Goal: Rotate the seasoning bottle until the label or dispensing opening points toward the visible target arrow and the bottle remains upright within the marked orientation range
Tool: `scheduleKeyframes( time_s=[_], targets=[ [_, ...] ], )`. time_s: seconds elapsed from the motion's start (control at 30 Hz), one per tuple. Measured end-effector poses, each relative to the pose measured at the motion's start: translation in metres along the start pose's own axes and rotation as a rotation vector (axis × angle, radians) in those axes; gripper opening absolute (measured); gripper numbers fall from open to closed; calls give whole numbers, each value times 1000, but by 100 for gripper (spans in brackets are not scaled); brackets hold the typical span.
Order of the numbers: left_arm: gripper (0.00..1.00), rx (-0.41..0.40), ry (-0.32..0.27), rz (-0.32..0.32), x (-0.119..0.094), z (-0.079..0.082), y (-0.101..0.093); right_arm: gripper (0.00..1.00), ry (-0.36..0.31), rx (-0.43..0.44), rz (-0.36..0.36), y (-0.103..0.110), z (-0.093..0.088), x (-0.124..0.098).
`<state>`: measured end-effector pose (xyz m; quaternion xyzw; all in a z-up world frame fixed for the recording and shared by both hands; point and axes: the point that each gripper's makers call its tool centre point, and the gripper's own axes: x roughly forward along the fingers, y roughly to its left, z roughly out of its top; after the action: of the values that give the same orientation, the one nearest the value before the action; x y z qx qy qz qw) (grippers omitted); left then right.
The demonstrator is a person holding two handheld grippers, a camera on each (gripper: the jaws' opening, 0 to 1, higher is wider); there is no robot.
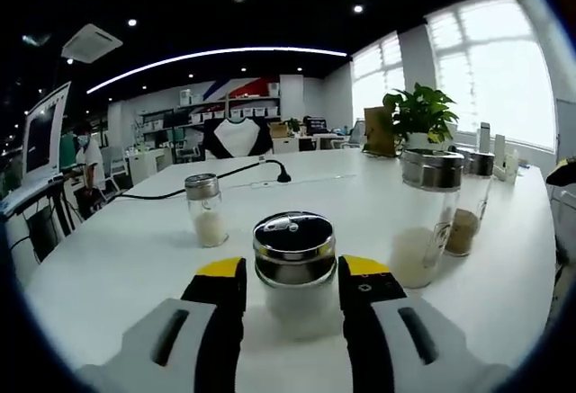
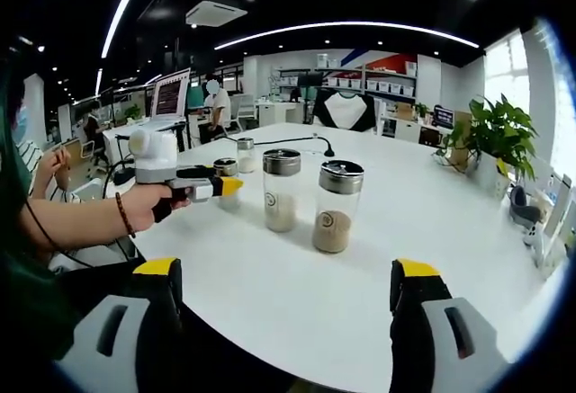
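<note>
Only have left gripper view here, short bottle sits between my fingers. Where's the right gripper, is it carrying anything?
Observer: Right gripper is empty, its fingers wide apart over bare table.
Operator: Close to my bottle?
Observer: No. In the right gripper view the two tall bottles stand nearer to it than the short bottle, which is off to the left beyond them.
Operator: Is the left actually clamped on it?
Observer: Can't tell from that side. The left gripper, held by a hand, is level with the table and its yellow tips are at the bottle, which stands upright.
</note>
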<state>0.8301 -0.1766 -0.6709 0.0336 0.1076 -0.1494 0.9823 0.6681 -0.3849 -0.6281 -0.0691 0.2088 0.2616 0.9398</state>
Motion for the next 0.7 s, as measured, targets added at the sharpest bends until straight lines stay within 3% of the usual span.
scheduleKeyframes(
  time_s=[0.07,0.13,0.3,0.5,0.63,0.7],
  targets=[
    [43,13,8,-25,-1,-1,0,99,1,0,-3,-1,0,0],
    [43,90,4,-69,-2,-2,-3,99,1,2,-4,-1,0,0],
    [42,57,-8,-134,-6,-3,-1,99,7,4,-6,-2,-3,0],
    [42,70,-36,-234,-8,0,-6,98,4,1,1,1,0,1],
    [42,69,-31,-268,-7,-3,0,98,3,2,1,0,0,1],
    [42,65,-29,-321,-7,-3,-1,98,0,2,0,0,1,0]
  ],
)
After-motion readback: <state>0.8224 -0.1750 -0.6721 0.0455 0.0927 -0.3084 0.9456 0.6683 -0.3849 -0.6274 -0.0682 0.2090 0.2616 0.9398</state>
